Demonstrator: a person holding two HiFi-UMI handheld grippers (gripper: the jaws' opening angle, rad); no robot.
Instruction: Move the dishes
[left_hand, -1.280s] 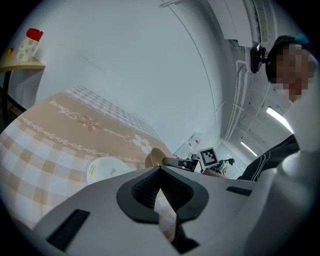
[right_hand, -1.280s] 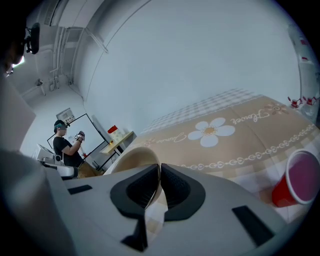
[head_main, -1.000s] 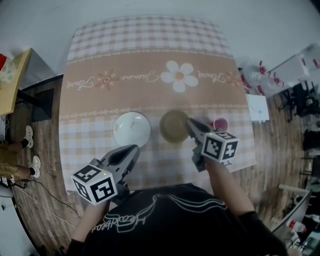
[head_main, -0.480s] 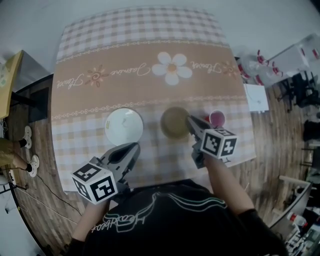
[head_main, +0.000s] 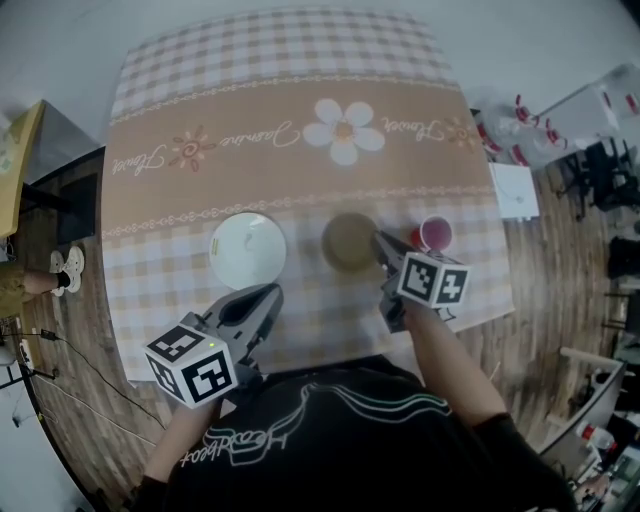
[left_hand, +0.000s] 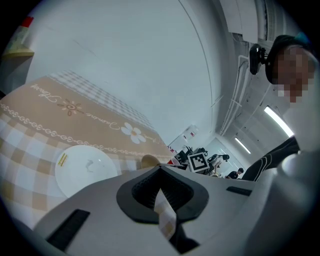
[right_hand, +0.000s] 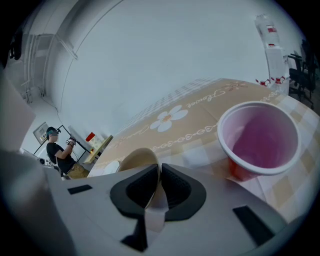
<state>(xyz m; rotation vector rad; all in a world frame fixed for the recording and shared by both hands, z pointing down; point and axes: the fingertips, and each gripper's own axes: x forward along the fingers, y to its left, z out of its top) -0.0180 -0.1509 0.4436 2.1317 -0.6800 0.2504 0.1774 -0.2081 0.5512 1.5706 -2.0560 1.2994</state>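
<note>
A tan bowl (head_main: 348, 241) sits on the checked tablecloth near the front edge. My right gripper (head_main: 381, 243) is shut on its right rim; in the right gripper view the bowl's rim (right_hand: 137, 159) runs between the closed jaws of that gripper (right_hand: 159, 169). A white plate (head_main: 247, 250) lies left of the bowl, also seen as the plate (left_hand: 82, 169) in the left gripper view. My left gripper (head_main: 264, 299) hovers in front of the plate, apart from it. That gripper (left_hand: 160, 169) is shut with nothing in it.
A red cup (head_main: 436, 233) with a pink inside stands just right of the bowl, close to the right gripper; this cup (right_hand: 260, 139) is upright. The table (head_main: 300, 110) has a flower-print band across its middle. Wooden floor and office clutter surround it.
The head view has shifted a little, so everything sits slightly higher and further left. The right gripper stays on the bowl's rim. The left gripper has hardly moved.
</note>
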